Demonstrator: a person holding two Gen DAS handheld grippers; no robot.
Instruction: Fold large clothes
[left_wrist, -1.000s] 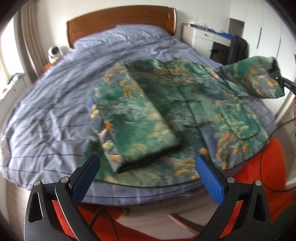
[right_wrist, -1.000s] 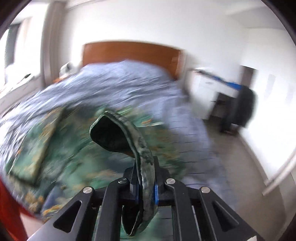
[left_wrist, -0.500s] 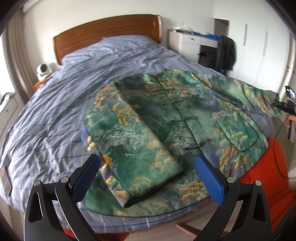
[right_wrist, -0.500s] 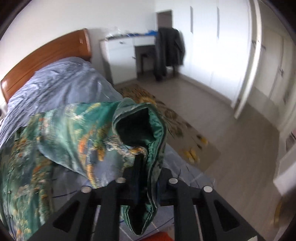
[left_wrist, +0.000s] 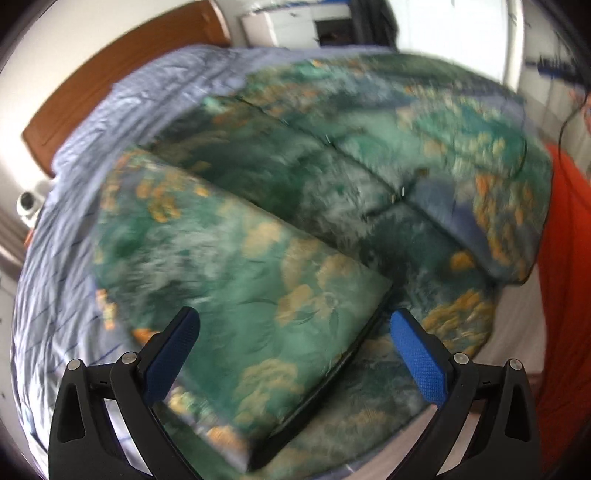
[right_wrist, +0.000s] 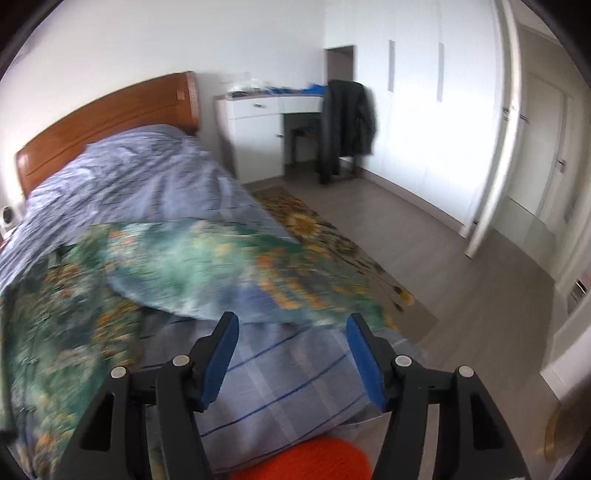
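A large green jacket (left_wrist: 332, 177) with orange and blue floral print lies spread on the bed. Its one sleeve (left_wrist: 236, 280) is folded across the front. My left gripper (left_wrist: 291, 343) is open and empty, low over that folded sleeve near the hem. In the right wrist view the other sleeve (right_wrist: 229, 273) lies stretched out toward the bed's side edge. My right gripper (right_wrist: 291, 343) is open and empty just short of the sleeve's cuff end.
The bed has a blue striped cover (right_wrist: 147, 177) and a wooden headboard (right_wrist: 103, 125). A white desk (right_wrist: 266, 125) and a chair with a dark coat (right_wrist: 347, 125) stand beyond. A patterned rug (right_wrist: 332, 236) lies on the floor. Orange cloth (left_wrist: 565, 295) is at the right.
My right gripper let go of the sleeve cuff and opened; the sleeve now lies out on the bed. My left gripper moved down and closer to the folded sleeve.
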